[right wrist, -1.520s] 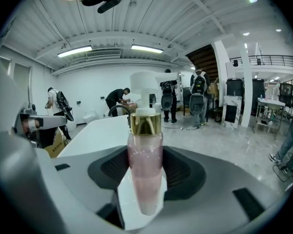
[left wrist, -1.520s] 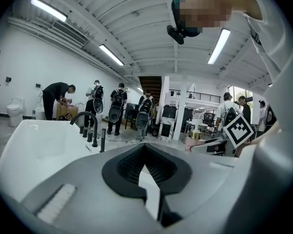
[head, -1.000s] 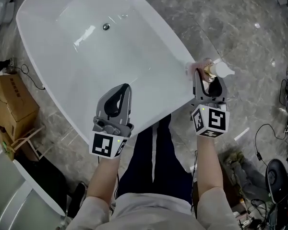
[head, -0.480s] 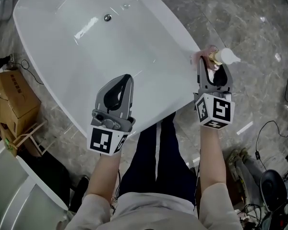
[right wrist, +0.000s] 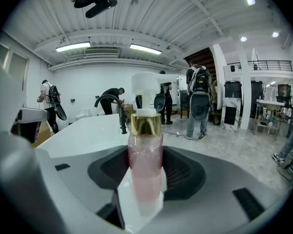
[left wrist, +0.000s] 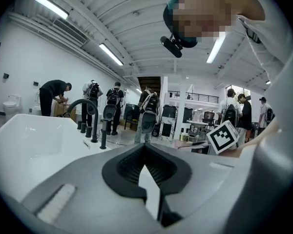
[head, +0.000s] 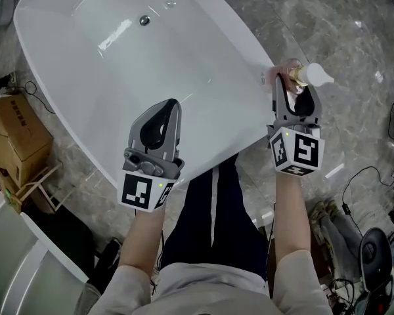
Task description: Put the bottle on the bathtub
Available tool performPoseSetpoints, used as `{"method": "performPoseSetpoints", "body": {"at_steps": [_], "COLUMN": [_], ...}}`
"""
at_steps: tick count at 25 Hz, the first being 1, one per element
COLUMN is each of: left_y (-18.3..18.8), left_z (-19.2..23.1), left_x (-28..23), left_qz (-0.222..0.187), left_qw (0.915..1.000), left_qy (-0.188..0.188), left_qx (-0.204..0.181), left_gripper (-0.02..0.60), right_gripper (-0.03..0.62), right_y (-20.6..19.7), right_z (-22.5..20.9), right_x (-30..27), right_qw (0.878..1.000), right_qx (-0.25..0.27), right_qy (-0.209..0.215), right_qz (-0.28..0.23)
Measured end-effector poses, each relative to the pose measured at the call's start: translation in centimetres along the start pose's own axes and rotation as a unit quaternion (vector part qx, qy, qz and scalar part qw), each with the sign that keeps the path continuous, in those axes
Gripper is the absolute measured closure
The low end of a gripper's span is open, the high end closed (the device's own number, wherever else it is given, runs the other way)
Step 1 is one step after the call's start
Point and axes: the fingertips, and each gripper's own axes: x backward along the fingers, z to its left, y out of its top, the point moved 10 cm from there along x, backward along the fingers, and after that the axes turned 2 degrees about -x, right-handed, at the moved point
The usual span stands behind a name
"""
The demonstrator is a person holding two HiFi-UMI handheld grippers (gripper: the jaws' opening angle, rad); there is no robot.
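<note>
The head camera is looking from high up, almost straight down. It is seeing the white bathtub (head: 118,64), both claws and the person's legs (head: 213,215), all from a little way off.

The left claw (head: 159,125) camera is sitting low behind its jaws. It is looking along them and tilting up, across the tub to the dark tap (left wrist: 86,116) and the ceiling (left wrist: 136,28).

The right claw (head: 294,96) camera is looking the same way, and the pink bottle (right wrist: 145,160) is filling its middle, very near.

Both claw cameras are sharing the tub and the tap. The left one is also catching the right claw's marker cube (left wrist: 223,136).
</note>
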Motion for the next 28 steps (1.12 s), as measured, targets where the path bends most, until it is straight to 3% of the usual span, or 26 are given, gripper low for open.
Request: {"method": "performPoseSetpoints", "body": {"at_steps": [28], "left_y": [-0.9], "left_z": [-0.1], "left_x": [0.3], "left_qz": [-0.006], "left_qw": [0.9999], "left_qy": [-0.002], "left_qx": [0.014], "left_gripper": [0.574], "right_gripper": [0.382], "right_y": [-0.8], "right_z": [0.3], "right_x": [1.1], "right_qw": [1.000], "right_qx": [0.011], "right_qy": [0.004], "right_qz": [-0.021]}}
